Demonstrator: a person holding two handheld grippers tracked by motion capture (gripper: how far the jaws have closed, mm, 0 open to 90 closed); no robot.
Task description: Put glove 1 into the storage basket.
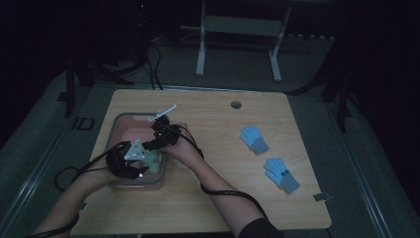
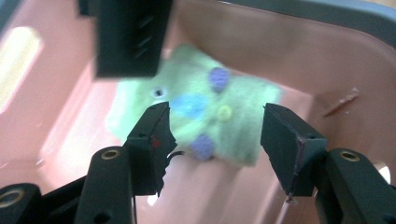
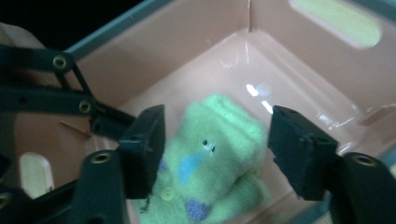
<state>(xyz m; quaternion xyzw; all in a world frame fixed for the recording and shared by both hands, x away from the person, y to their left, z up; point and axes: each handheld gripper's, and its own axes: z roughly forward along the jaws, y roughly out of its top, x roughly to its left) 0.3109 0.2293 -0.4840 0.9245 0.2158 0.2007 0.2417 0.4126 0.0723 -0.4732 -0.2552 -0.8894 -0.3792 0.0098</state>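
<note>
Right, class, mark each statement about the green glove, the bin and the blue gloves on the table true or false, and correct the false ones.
1. The green glove lies inside the pink bin. True.
2. The right gripper is clamped shut on the green glove. False: its jaws stand apart on either side of the glove, with no pad pressing on it.
3. Two blue gloves lie on the wooden table, outside the bin. True.
4. The left gripper is over the blue gloves. False: it is over the bin, jaws open above the green glove.
5. The green glove is plain, with no markings. False: it has blue, purple and yellow spots.
</note>
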